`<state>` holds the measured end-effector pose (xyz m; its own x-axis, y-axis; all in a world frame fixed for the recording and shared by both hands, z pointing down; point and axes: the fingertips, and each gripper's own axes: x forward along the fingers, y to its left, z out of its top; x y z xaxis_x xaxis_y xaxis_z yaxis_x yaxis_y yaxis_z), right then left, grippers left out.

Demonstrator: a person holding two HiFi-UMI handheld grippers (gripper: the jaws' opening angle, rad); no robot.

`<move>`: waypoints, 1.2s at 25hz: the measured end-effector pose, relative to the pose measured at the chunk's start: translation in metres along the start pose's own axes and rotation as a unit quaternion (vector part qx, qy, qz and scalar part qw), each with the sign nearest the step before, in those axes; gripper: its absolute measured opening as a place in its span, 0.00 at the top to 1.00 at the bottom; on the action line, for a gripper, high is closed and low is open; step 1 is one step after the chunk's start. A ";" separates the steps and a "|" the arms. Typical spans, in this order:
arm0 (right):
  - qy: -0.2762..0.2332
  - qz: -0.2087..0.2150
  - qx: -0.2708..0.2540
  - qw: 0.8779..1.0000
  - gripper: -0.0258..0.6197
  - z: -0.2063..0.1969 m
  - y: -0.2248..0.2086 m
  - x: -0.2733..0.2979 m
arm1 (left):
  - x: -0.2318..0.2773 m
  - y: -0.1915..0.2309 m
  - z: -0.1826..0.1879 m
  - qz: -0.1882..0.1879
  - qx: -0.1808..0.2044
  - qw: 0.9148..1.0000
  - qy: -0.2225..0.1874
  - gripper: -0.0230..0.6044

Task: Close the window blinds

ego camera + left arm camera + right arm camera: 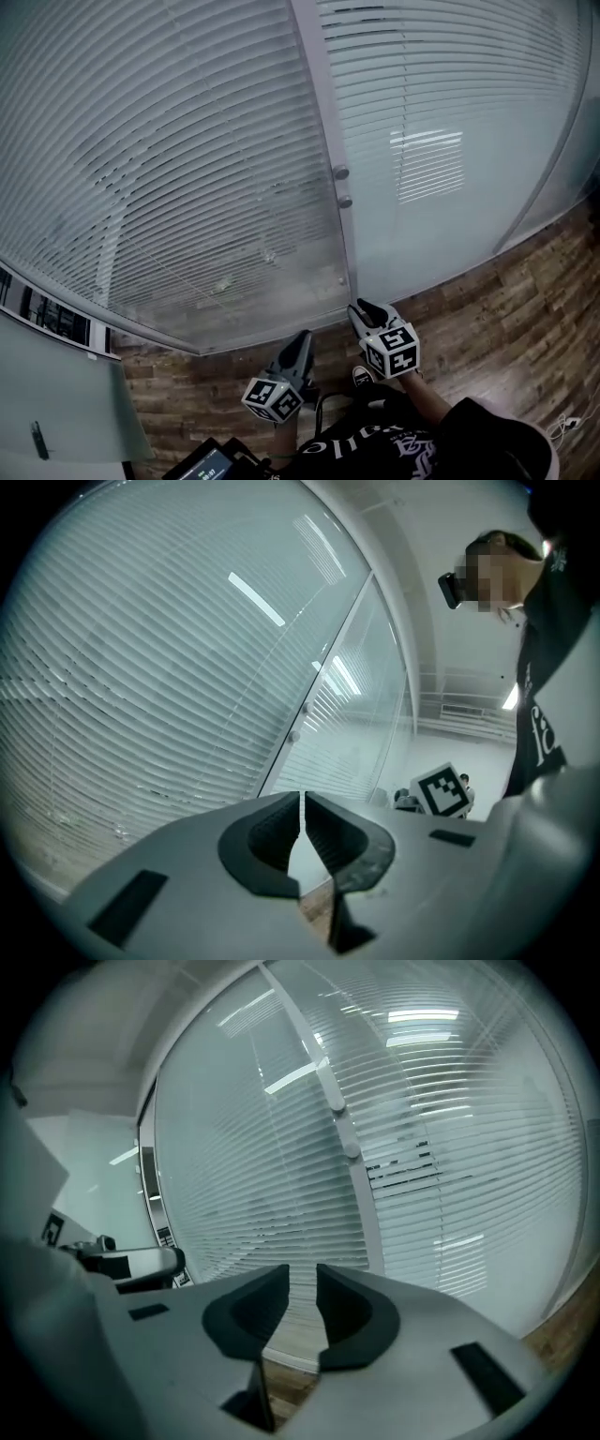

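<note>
Slatted window blinds sit behind glass in two panels, a left one (169, 187) and a right one (441, 141), with the slats partly tilted. On the upright frame between the panels are two small round knobs (341, 172), also seen in the right gripper view as knobs (337, 1105). My left gripper (305, 336) (301, 803) is held low in front of the frame, its jaws together with nothing in them. My right gripper (361, 307) (302, 1274) is just to its right, pointing at the base of the frame. Its jaws stand a narrow gap apart, empty.
Wooden floor (525, 300) runs along the foot of the glass. A pale panel (56, 403) stands at the lower left. A small screen (211, 464) is near the bottom edge. A white cable (567, 424) lies on the floor at right. The person's shoe (364, 375) shows below the grippers.
</note>
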<state>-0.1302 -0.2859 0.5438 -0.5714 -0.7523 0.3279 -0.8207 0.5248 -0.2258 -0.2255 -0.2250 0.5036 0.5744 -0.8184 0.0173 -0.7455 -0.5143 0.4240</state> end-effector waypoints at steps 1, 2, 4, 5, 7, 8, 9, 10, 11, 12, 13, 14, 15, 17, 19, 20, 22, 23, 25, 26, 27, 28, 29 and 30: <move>-0.002 0.000 0.006 1.000 0.80 -0.006 0.013 -0.008 | -0.014 -0.003 -0.004 -0.002 -0.001 1.000 -0.001 0.95; -0.003 -0.002 0.009 1.000 0.81 -0.013 0.025 -0.018 | -0.030 -0.007 -0.009 -0.005 -0.001 1.000 0.000 0.95; -0.008 -0.008 0.008 1.000 0.82 -0.029 0.048 -0.041 | -0.062 -0.019 -0.024 -0.008 -0.002 1.000 0.005 0.95; -0.011 -0.010 0.009 1.000 0.82 -0.038 0.061 -0.054 | -0.079 -0.027 -0.031 -0.010 -0.002 1.000 0.008 0.95; -0.017 -0.014 0.022 1.000 0.82 -0.057 0.089 -0.081 | -0.115 -0.042 -0.040 -0.019 -0.002 1.000 0.011 0.95; -0.020 -0.017 0.031 0.999 0.82 -0.067 0.102 -0.095 | -0.131 -0.050 -0.044 -0.027 -0.001 1.000 0.013 0.95; -0.022 -0.023 0.041 0.999 0.83 -0.076 0.114 -0.109 | -0.147 -0.059 -0.047 -0.036 0.000 0.999 0.016 0.95; -0.023 -0.030 0.049 0.998 0.83 -0.084 0.124 -0.122 | -0.162 -0.067 -0.051 -0.044 0.000 0.999 0.021 0.95; -0.023 -0.038 0.054 0.998 0.83 -0.091 0.133 -0.135 | -0.175 -0.074 -0.054 -0.050 -0.001 0.998 0.024 0.95; -0.023 -0.044 0.056 0.997 0.83 -0.097 0.139 -0.147 | -0.187 -0.081 -0.057 -0.056 -0.002 0.998 0.026 0.95; -0.024 -0.050 0.056 0.997 0.83 -0.101 0.145 -0.158 | -0.197 -0.088 -0.060 -0.061 -0.004 0.998 0.025 0.95; -0.025 -0.054 0.056 0.997 0.83 -0.105 0.150 -0.168 | -0.207 -0.095 -0.062 -0.066 -0.005 0.998 0.023 0.95; -0.026 -0.059 0.056 0.996 0.83 -0.109 0.155 -0.180 | -0.217 -0.103 -0.065 -0.071 -0.006 0.997 0.022 0.95; -0.027 -0.067 0.057 0.996 0.83 -0.119 0.166 -0.206 | -0.236 -0.118 -0.071 -0.079 -0.008 0.997 0.022 0.95; -0.029 -0.073 0.056 0.995 0.83 -0.128 0.177 -0.230 | -0.252 -0.133 -0.076 -0.089 -0.008 0.996 0.024 0.95; -0.031 -0.075 0.055 0.995 0.83 -0.131 0.181 -0.241 | -0.257 -0.140 -0.078 -0.093 -0.007 0.995 0.025 0.95; -0.036 -0.081 0.055 0.995 0.83 -0.136 0.184 -0.259 | -0.265 -0.152 -0.080 -0.101 -0.004 0.995 0.024 0.95; -0.039 -0.083 0.055 0.994 0.83 -0.138 0.185 -0.267 | -0.268 -0.158 -0.081 -0.105 -0.003 0.994 0.023 0.95; -0.041 -0.086 0.057 0.994 0.83 -0.146 0.185 -0.286 | -0.272 -0.172 -0.086 -0.110 -0.002 0.994 0.022 0.95; -0.040 -0.087 0.058 0.994 0.83 -0.150 0.185 -0.296 | -0.274 -0.180 -0.089 -0.112 -0.002 0.994 0.021 0.95; -0.038 -0.088 0.059 0.994 0.83 -0.155 0.184 -0.307 | -0.277 -0.190 -0.092 -0.113 -0.002 0.993 0.021 0.95; -0.037 -0.088 0.060 0.994 0.83 -0.160 0.184 -0.318 | -0.281 -0.199 -0.095 -0.113 -0.001 0.993 0.022 0.95; -0.035 -0.088 0.062 0.994 0.83 -0.164 0.185 -0.329 | -0.285 -0.209 -0.099 -0.113 0.000 0.993 0.023 0.95; -0.034 -0.087 0.065 0.994 0.83 -0.170 0.186 -0.341 | -0.290 -0.219 -0.103 -0.111 0.000 0.993 0.024 0.95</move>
<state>-0.0879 0.1359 0.5456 -0.4161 -0.8543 0.3114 -0.8981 0.3323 -0.2882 -0.1938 0.1515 0.4991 0.7406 -0.6711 -0.0340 -0.5978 -0.6811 0.4228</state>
